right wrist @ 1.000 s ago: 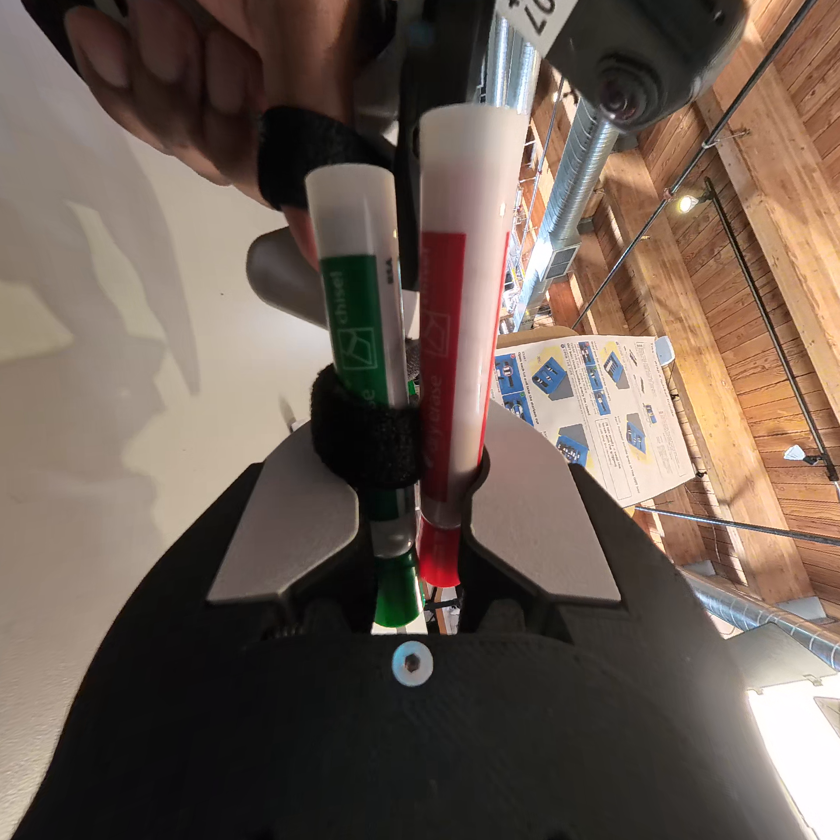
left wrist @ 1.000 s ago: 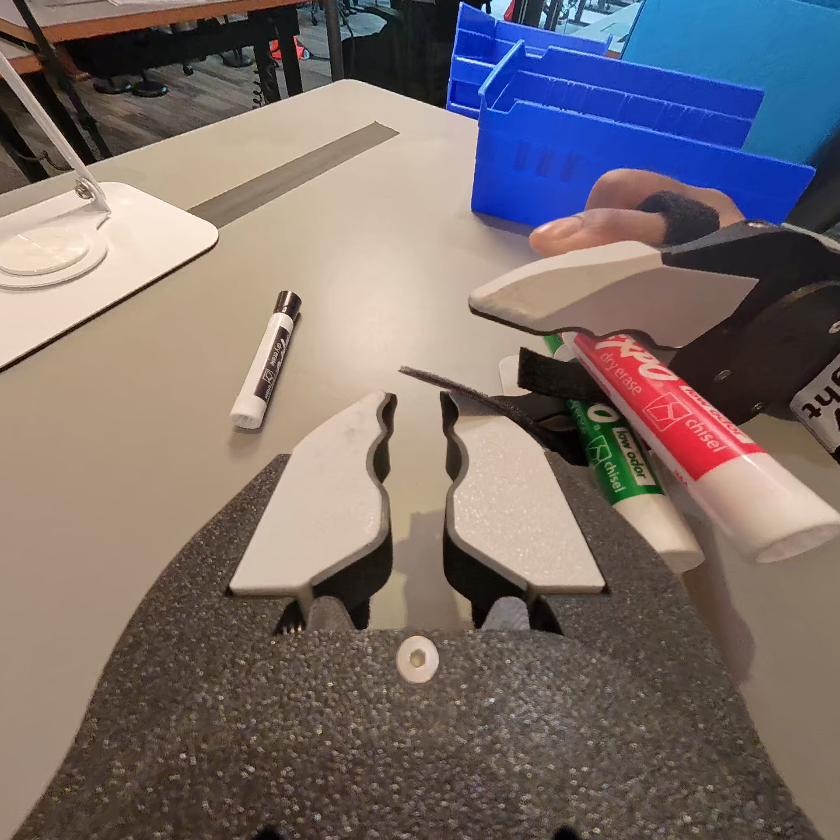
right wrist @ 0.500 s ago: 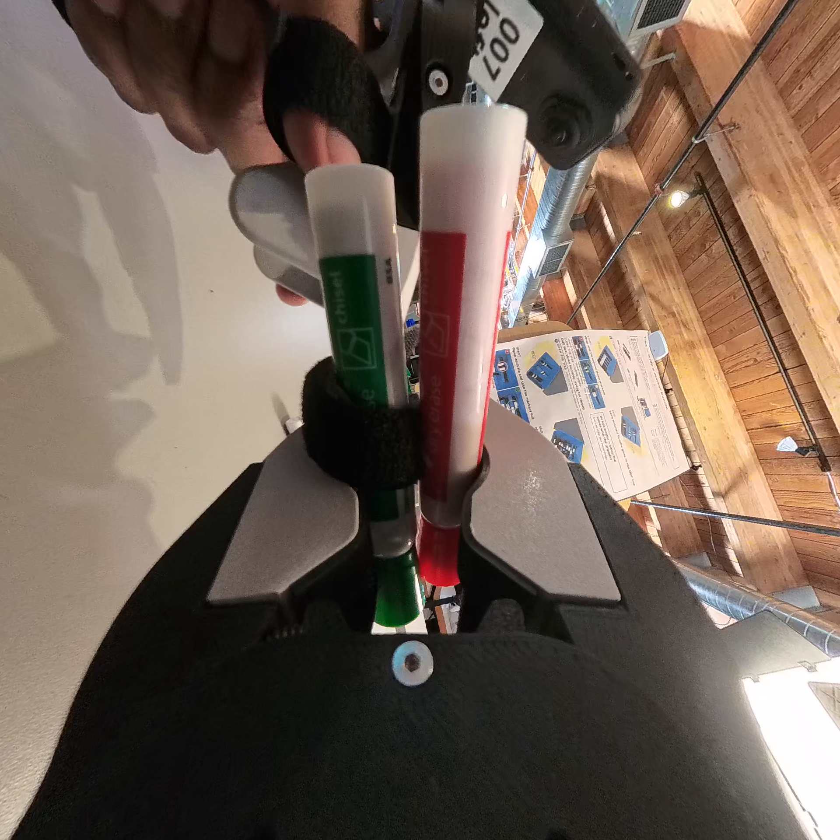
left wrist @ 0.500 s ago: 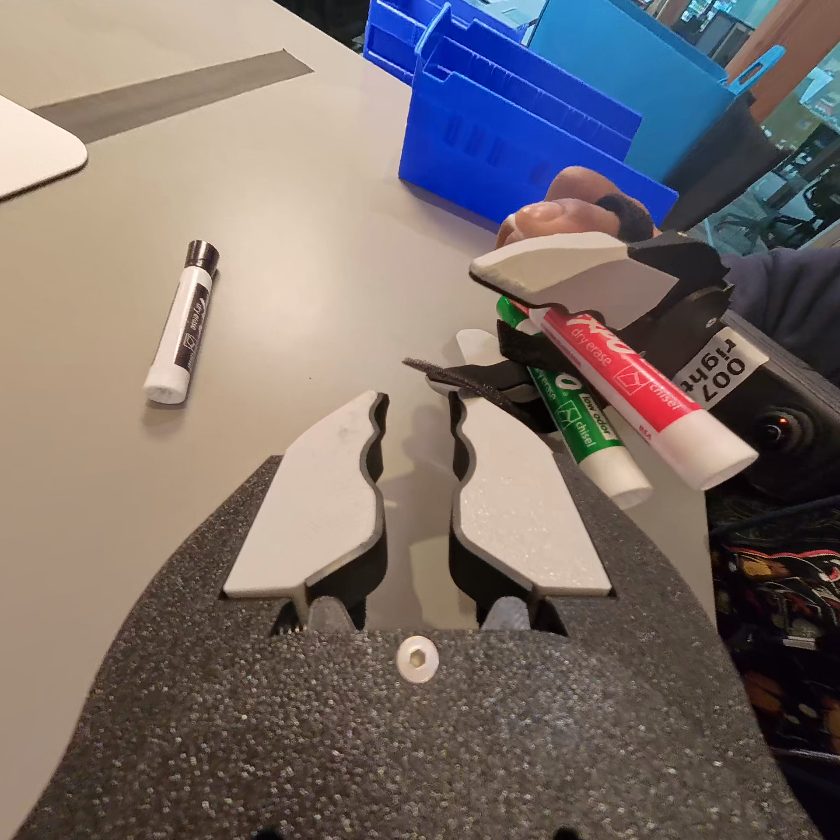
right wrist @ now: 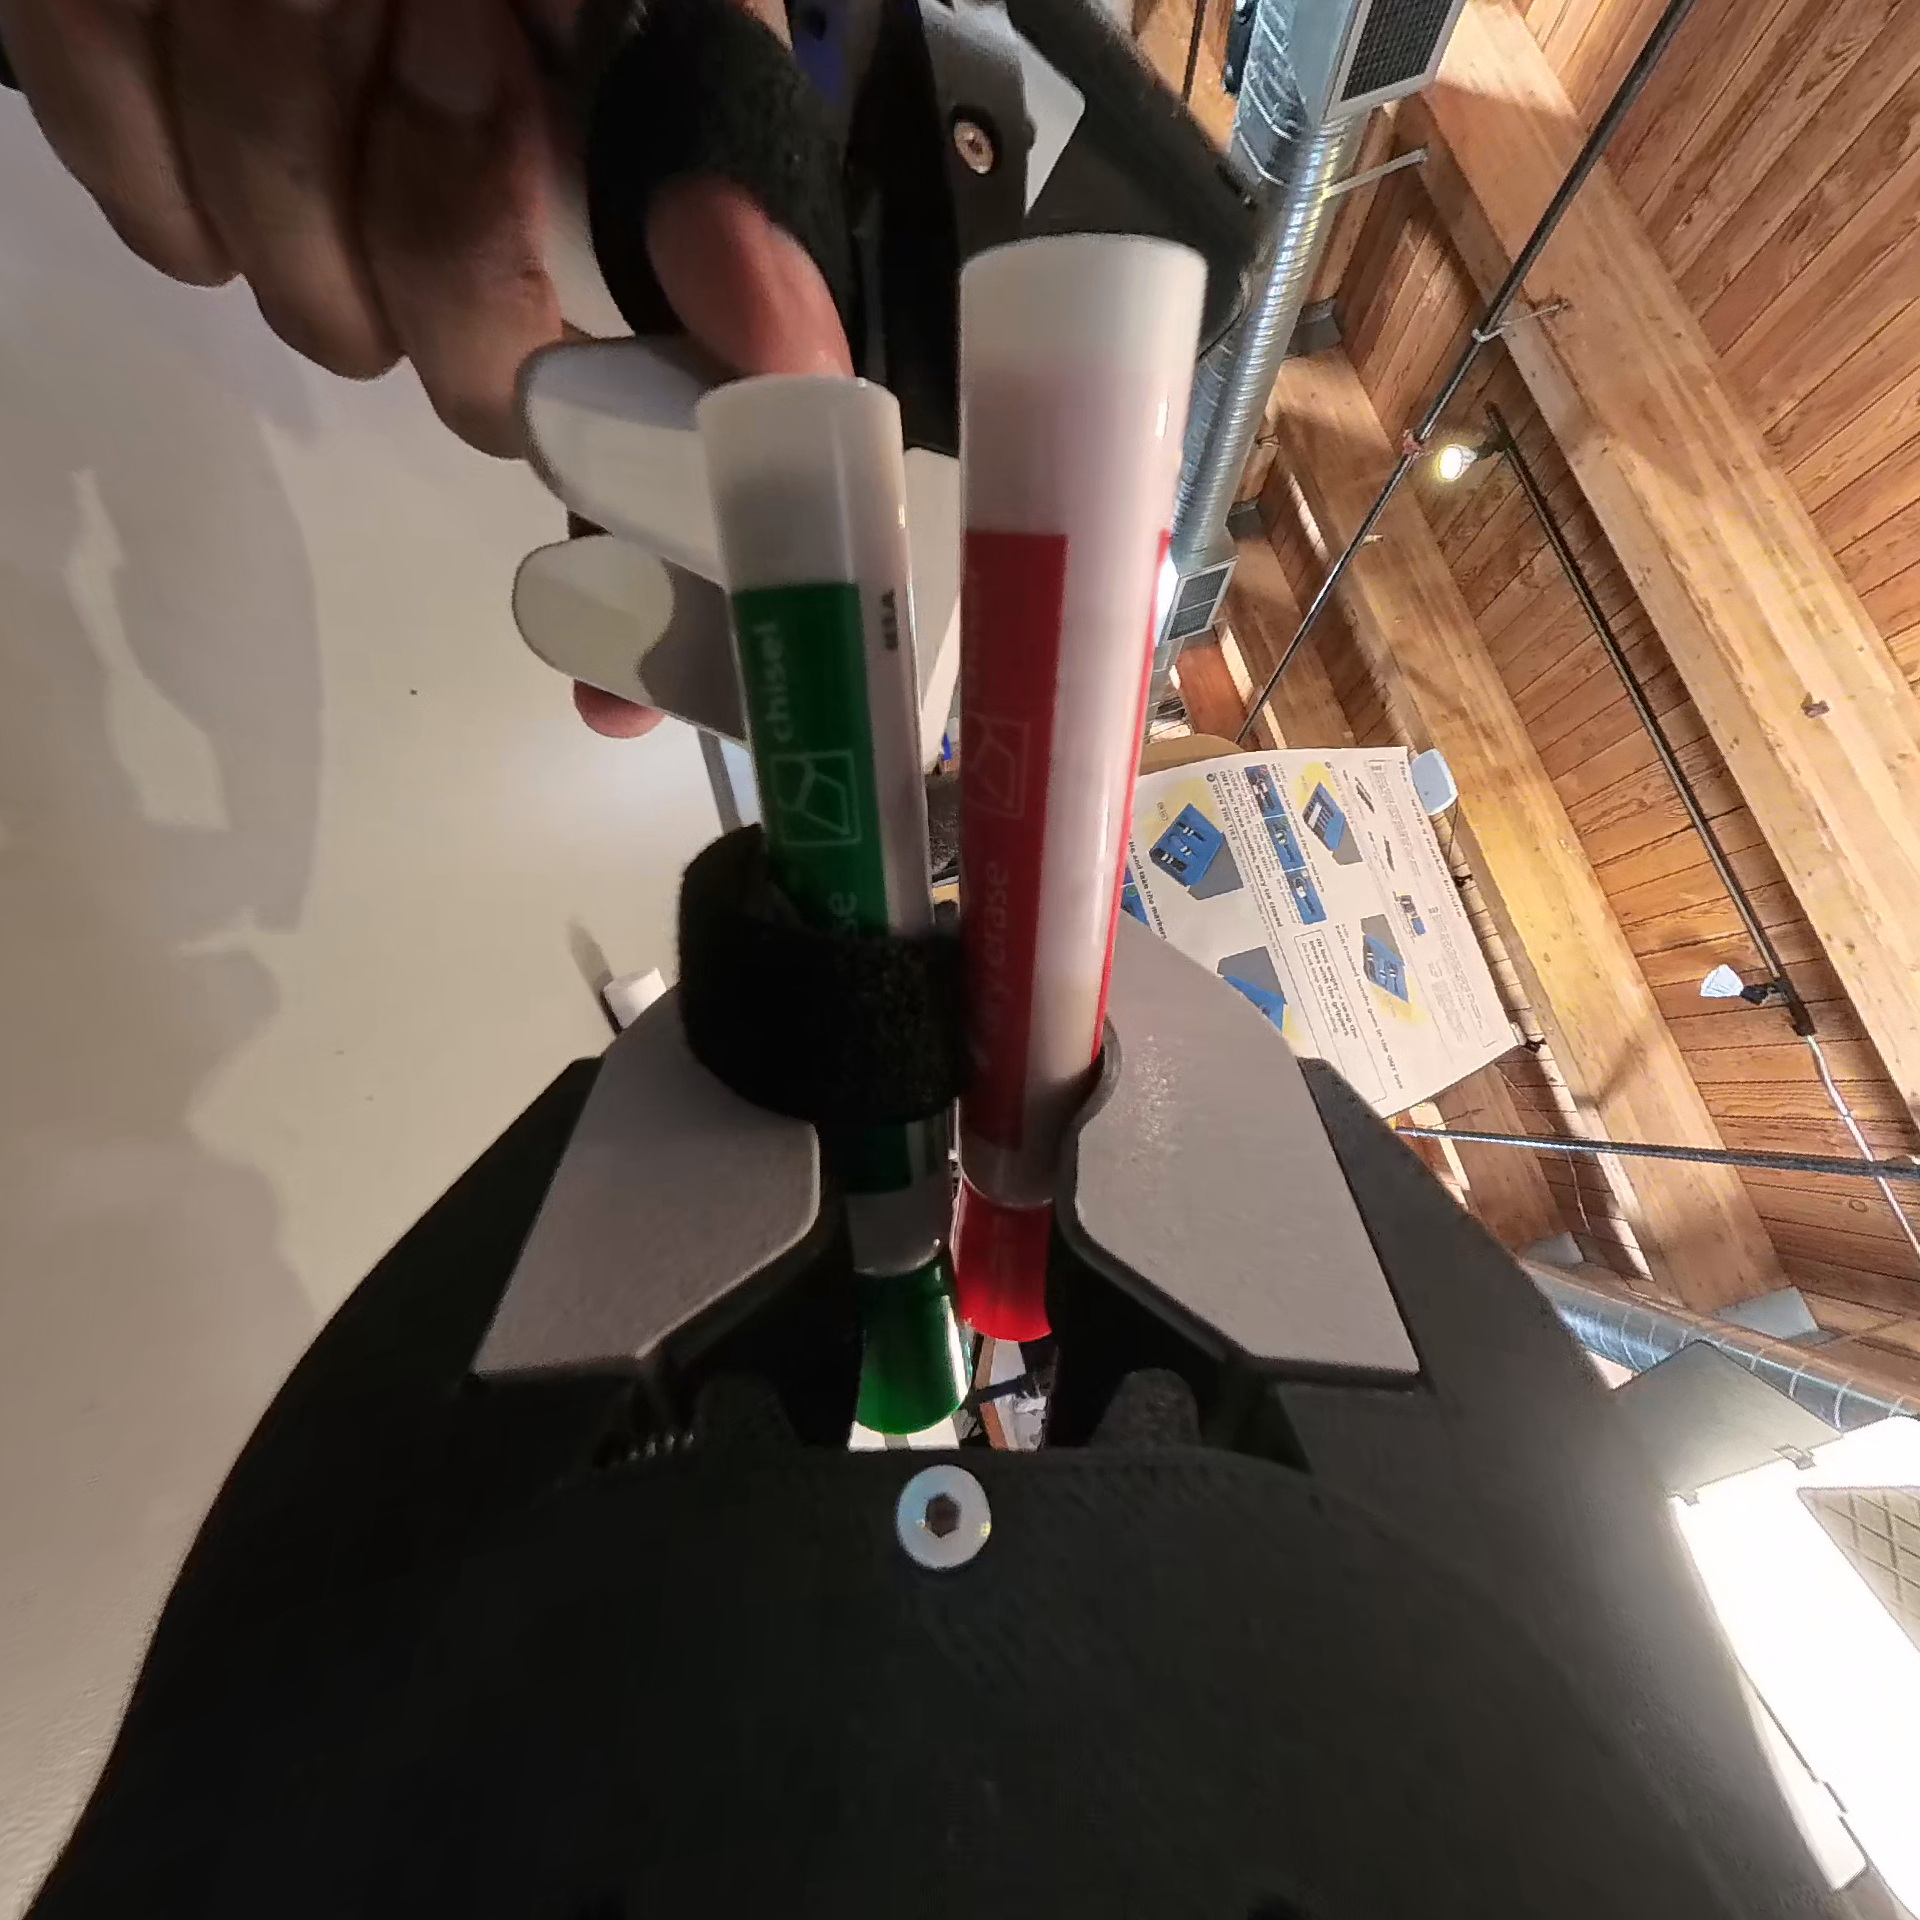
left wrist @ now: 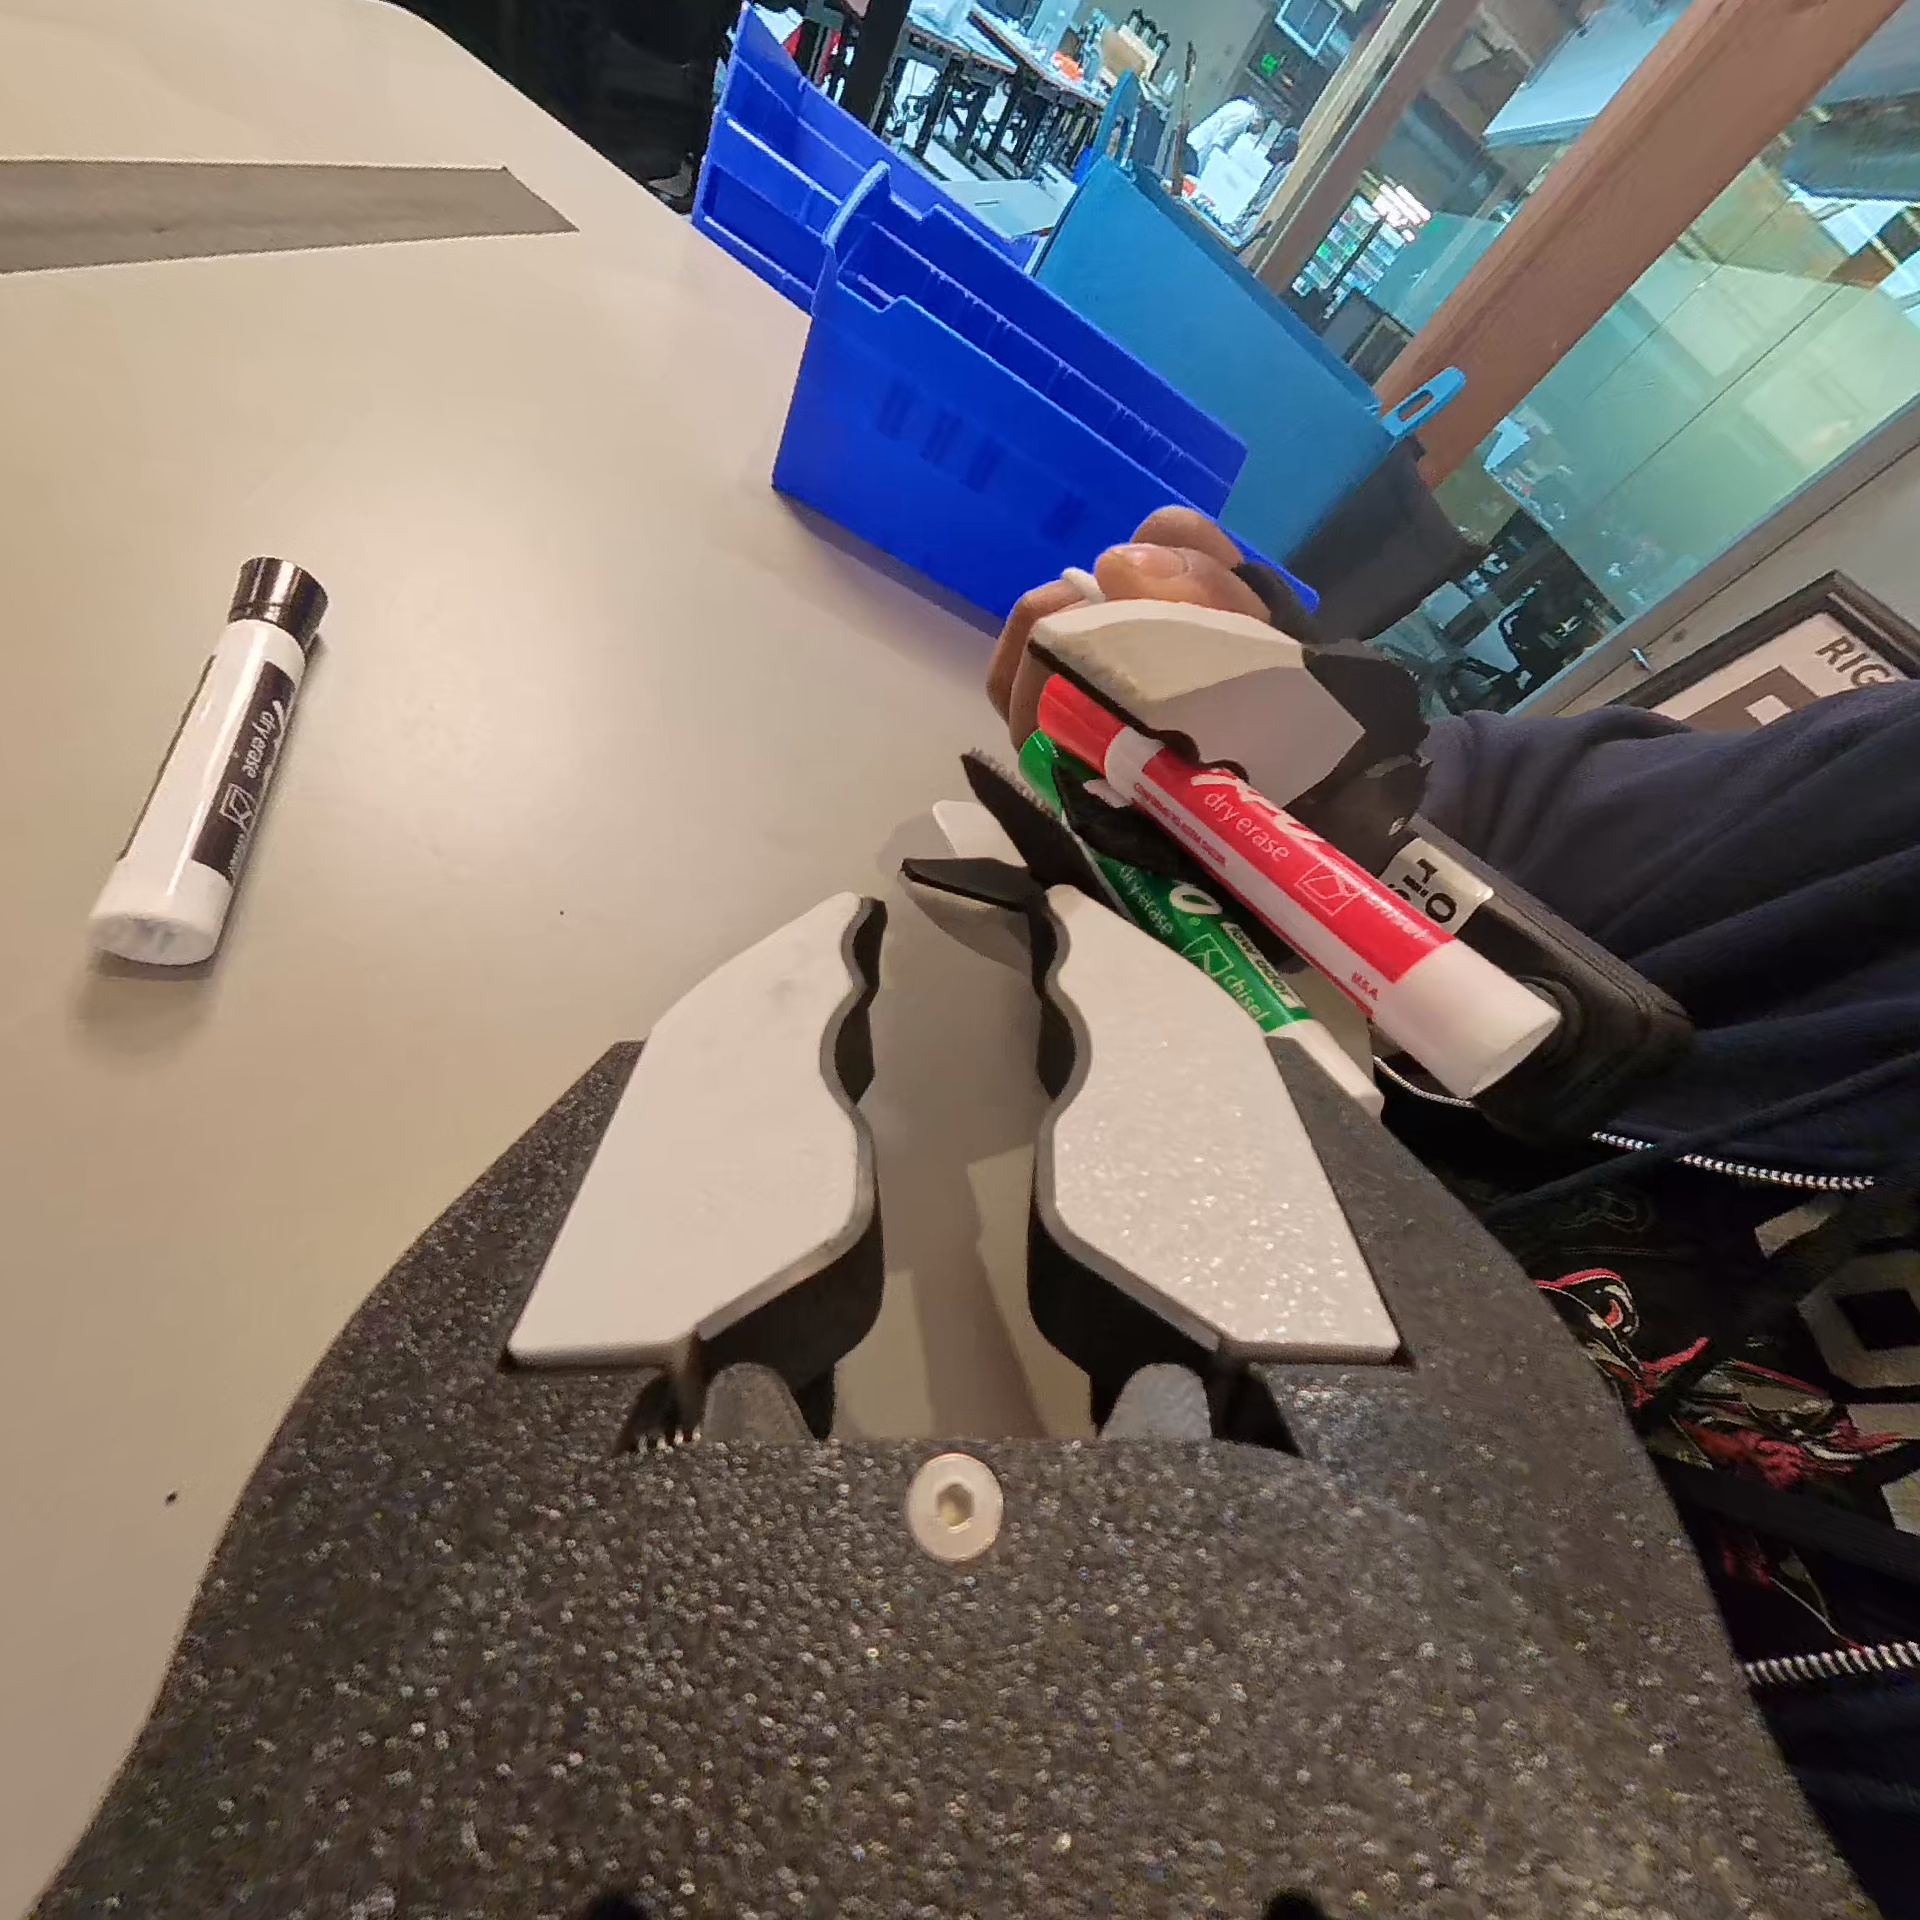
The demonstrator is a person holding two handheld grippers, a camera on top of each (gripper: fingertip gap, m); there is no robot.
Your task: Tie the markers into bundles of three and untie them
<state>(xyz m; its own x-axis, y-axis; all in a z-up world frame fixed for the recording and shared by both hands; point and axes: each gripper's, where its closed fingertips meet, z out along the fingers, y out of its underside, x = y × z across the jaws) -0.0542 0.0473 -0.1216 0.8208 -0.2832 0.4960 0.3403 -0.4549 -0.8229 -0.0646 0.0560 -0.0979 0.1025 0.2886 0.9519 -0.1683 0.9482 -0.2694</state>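
My right gripper (right wrist: 935, 997) is shut on a red marker (right wrist: 1060, 727) and a green marker (right wrist: 821, 707), held side by side off the table. A black velcro strap (right wrist: 821, 1018) wraps the green marker, and its loose end (left wrist: 966, 878) sticks out toward my left gripper. My left gripper (left wrist: 956, 914) is open and empty, its tips just short of that strap end. Its fingers (right wrist: 613, 436) also show in the right wrist view, behind the markers. A black marker (left wrist: 208, 758) lies alone on the grey table (left wrist: 520, 416), far left.
Blue plastic bins (left wrist: 987, 457) stand on the table behind the right gripper (left wrist: 1049, 748). A person's dark sleeve (left wrist: 1714, 883) fills the right side. A dark strip (left wrist: 260, 208) runs across the far table. The grippers are tip to tip, or close to it.
My left gripper has swung right and closed in on the strap end. The right gripper still holds both markers and has tilted them. The black marker has not moved.
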